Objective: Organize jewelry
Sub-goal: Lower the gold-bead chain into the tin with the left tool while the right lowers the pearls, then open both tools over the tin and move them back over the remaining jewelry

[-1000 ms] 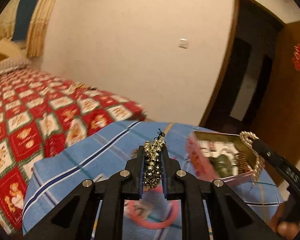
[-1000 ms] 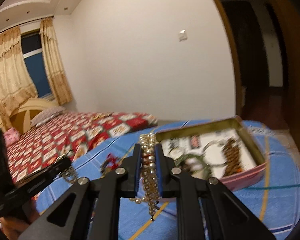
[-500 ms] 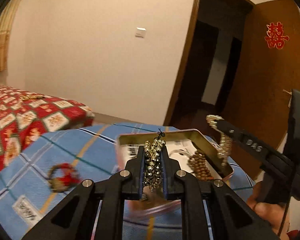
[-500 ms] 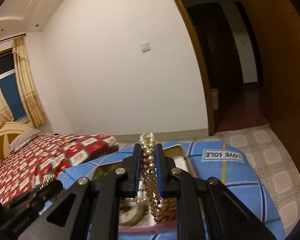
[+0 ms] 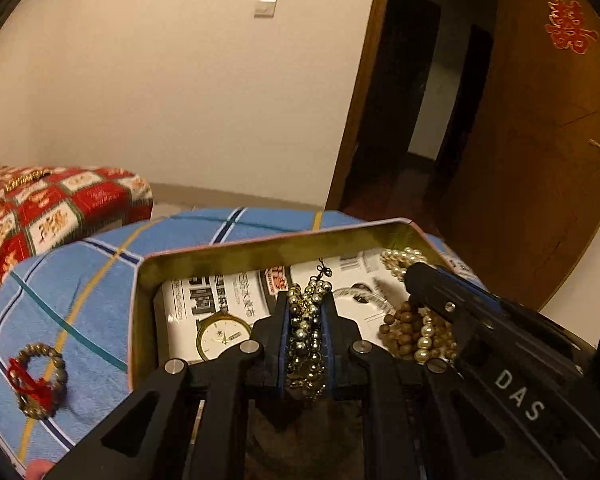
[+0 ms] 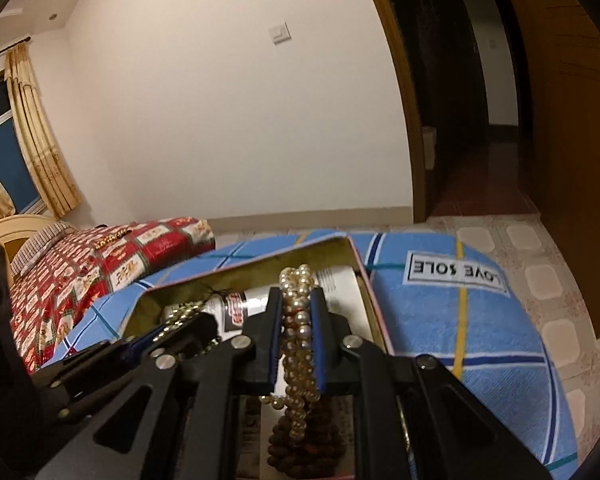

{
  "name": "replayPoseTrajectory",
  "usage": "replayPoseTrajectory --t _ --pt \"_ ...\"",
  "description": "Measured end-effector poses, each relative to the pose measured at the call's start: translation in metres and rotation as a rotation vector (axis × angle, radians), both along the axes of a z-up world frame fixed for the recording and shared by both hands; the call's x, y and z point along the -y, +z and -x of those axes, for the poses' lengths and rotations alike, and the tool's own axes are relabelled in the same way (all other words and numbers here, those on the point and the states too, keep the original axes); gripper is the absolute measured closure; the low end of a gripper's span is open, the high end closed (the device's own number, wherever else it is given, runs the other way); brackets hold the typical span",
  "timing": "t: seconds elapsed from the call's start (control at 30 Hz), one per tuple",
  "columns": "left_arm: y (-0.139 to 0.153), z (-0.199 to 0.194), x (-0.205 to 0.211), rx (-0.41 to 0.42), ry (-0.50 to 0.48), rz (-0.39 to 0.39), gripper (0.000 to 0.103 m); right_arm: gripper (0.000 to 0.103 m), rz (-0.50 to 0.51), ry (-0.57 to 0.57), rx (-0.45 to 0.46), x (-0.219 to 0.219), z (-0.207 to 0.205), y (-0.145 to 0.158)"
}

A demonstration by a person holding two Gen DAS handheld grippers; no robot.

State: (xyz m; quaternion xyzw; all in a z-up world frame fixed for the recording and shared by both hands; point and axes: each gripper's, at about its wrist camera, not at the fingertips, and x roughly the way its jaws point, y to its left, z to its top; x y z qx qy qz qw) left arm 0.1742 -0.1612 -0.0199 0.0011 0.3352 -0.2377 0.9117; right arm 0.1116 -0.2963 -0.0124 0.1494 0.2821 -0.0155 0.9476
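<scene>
Blue cloth [image 5: 80,280]: both hand-held grippers now over tin [image 5: 260,246] w/ beads.

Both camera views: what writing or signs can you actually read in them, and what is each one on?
"DAS": white letters on the right gripper.
"LOVE SOLE": label on the blue checked cloth, seen upside down.
Red double-happiness sign: on the wooden door.
Printed paper lining the tin: too small to read.
Watch dial: too small.
</scene>
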Motion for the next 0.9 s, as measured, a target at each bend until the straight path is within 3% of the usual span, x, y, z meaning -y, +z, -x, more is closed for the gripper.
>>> replayPoseTrajectory --t 0.43,0.47,0.5,0.57,0.6,0.67,0.7,0.9 --pt "0.0 0.007 0.006 0.016 0.047 -0.07 0.087 0.081 -0.029 0.004 0.0 0.005 0.003 -0.002" --pt "0.001 0.009 0.007 0.019 0.048 -0.076 0.077 0.077 -0.04 0.009 0.006 0.006 0.004 -0.002" --pt "0.002 0.01 0.008 0.023 0.052 -0.083 0.059 0.073 -0.049 0.011 0.022 0.006 0.006 0.001" --pt "0.009 0.019 0.008 0.053 0.059 -0.074 0.035 0.058 -0.043 -0.002 0.065 0.007 0.012 0.007" --pt "0.014 0.025 0.007 0.081 0.063 -0.069 0.031 0.054 -0.04 -0.011 0.093 0.007 0.016 0.011" --pt "0.021 0.034 0.007 0.119 0.07 -0.086 0.03 0.034 -0.037 -0.041 0.141 0.009 0.023 0.017" --pt "0.024 0.038 0.006 0.131 0.077 -0.105 0.03 0.03 -0.028 -0.065 0.158 0.01 0.026 0.019" --pt "0.023 0.061 -0.013 0.162 0.118 -0.16 0.03 0.028 -0.011 -0.106 0.169 0.009 0.027 0.019"
